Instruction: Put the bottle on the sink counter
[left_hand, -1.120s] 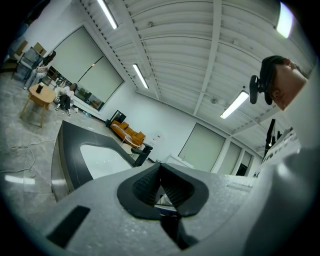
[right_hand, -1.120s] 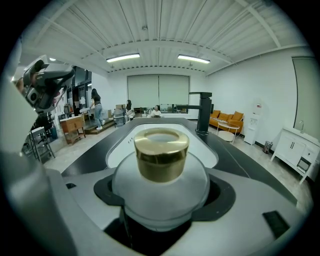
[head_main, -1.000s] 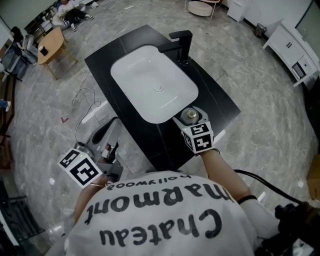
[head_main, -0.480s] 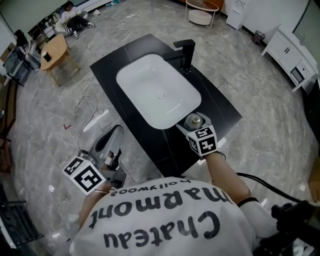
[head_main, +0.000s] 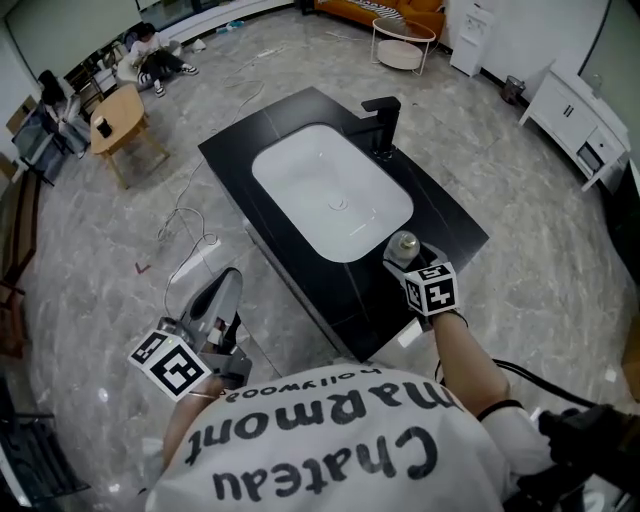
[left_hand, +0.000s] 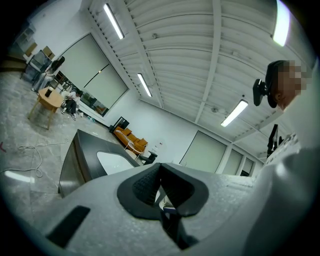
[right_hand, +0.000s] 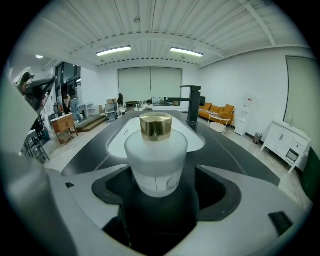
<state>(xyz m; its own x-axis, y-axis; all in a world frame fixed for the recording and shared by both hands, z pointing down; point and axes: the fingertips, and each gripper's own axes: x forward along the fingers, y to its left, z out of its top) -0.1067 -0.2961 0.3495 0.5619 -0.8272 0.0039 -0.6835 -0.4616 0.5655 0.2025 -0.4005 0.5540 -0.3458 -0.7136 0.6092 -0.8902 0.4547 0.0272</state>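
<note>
Head view, right tongs clamp bottle at counter strip beside basin, left tongs closed.

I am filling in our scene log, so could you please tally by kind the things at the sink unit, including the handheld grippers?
Frosted white bottle with a gold cap: 1
Black sink counter: 1
White rectangular basin: 1
Black faucet: 1
Grey two-jaw grippers: 2 (left gripper, right gripper)
Total: 6

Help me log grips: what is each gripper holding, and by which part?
Right gripper holds the bottle by its lower body; left gripper is shut, holding nothing.
</note>
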